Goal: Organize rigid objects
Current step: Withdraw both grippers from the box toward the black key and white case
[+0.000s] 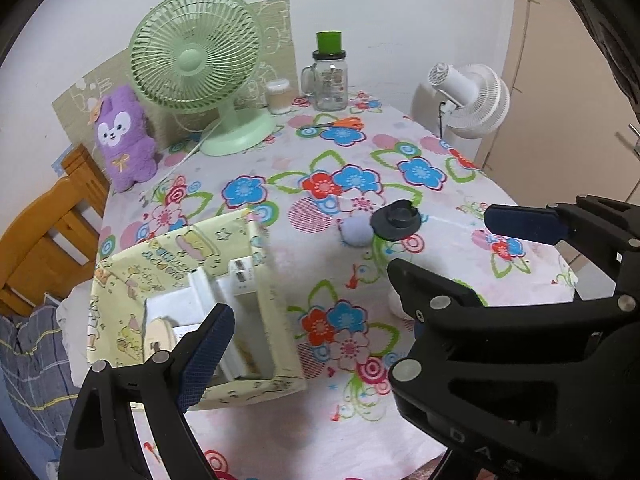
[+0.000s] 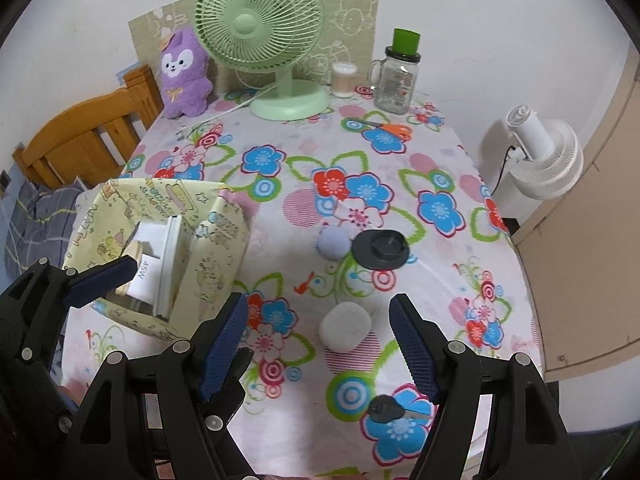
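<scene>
A yellow patterned box [image 1: 276,312] [image 2: 216,264] stands on the floral tablecloth at the left and holds white items. A white rounded case [image 2: 345,326] lies between my right gripper's open fingers; my right gripper [image 2: 320,348] is empty above it. A black key [image 2: 386,408] lies near its right finger. A black round lid [image 2: 380,249] [image 1: 396,219] and a pale blue ball [image 2: 334,242] [image 1: 356,230] lie mid-table. My left gripper [image 1: 316,356] is open and empty, its left finger over the box. It shows in the right wrist view [image 2: 108,280].
At the back stand a green fan [image 2: 260,28], a purple plush toy [image 2: 184,72], a cotton swab jar [image 2: 344,79] and a glass mug jar [image 2: 396,80]. Orange scissors [image 2: 390,128] lie near them. A white fan [image 2: 548,156] stands beyond the right edge, a wooden chair [image 2: 88,132] at the left.
</scene>
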Motion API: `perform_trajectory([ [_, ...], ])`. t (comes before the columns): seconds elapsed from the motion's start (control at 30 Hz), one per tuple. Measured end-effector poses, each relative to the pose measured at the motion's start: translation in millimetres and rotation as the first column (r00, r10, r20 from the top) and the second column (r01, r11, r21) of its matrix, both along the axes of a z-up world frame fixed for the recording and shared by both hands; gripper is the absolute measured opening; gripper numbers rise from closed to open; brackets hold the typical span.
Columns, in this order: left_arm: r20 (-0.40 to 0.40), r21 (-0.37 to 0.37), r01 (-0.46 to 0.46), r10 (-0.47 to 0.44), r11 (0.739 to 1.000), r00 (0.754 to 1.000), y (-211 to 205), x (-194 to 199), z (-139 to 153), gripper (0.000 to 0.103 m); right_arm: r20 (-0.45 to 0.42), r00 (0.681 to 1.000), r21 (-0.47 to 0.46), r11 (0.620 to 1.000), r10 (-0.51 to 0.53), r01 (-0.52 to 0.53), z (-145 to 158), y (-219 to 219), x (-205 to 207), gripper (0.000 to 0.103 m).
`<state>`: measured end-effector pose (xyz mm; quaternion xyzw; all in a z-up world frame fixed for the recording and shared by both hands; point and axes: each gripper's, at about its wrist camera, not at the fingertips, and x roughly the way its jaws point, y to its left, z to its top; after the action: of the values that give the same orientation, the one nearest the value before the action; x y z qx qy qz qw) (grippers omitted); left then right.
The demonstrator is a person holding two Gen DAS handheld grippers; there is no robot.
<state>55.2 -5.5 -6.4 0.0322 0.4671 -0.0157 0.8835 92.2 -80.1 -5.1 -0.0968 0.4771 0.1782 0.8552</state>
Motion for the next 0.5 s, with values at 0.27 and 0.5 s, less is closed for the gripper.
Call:
perform_trajectory([
  [0.27, -0.01, -0.006, 0.019, -0.019, 1.0, 1.0, -21.4, 4.4, -1.0, 0.093, 0.01, 1.0, -0.003, 1.0, -0.024, 0.024, -0.4, -21.7, 1.3, 0.076],
  [0.5, -0.032, -0.008, 0.04, -0.04, 0.999, 0.999, -41.5, 9.9, -8.0, 0.093, 0.006, 0.998, -0.008, 0.998, -0.062, 0.062, -8.3, -43.2, 3.4, 0.076],
])
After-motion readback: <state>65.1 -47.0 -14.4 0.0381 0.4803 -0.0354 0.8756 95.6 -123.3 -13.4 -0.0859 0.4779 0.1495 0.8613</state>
